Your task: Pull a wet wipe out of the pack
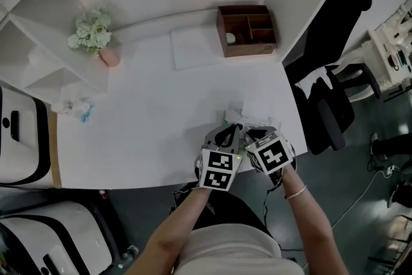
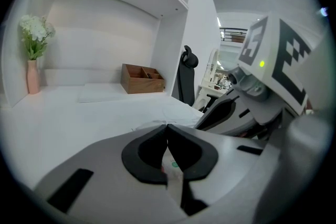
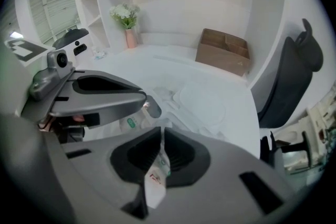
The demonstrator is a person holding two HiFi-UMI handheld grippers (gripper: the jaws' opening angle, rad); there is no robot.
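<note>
While both tongs sit side by side at the near edge of the desk (image 1: 141, 125), the pack (image 1: 250, 115) lies directly under and just ahead of their tips, touching both.

Left tongs (image 1: 230, 128): pressed together. The left gripper view shows a thin strip of the pack's printed film, with a green mark, pinched between the pads at the tip (image 2: 167, 127).

Right tongs (image 1: 253, 132): pressed together as well. The right gripper view shows a fold of the same film, with red and green print, caught between the pads (image 3: 161, 132).

Position of the pack: the head view places it at the near right part of the desk, well apart from the wooden box (image 1: 248, 29) and the flower vase (image 1: 96, 38) at the back. In the right gripper view its pale top face with the rounded flap (image 3: 205, 105) lies just beyond the right tip, up and to the right, while the left tongs (image 3: 144, 105) stand to the left of that flap. The pack appears to run away from the person toward the back of the desk, but crumpled film prevents a firm reading.

No wipe can be seen standing out of the opening.

Assessment: the flap lies nearer the right tongs, so the left is better placed to hold the pack down. Neither pinch is on a wipe.
</note>
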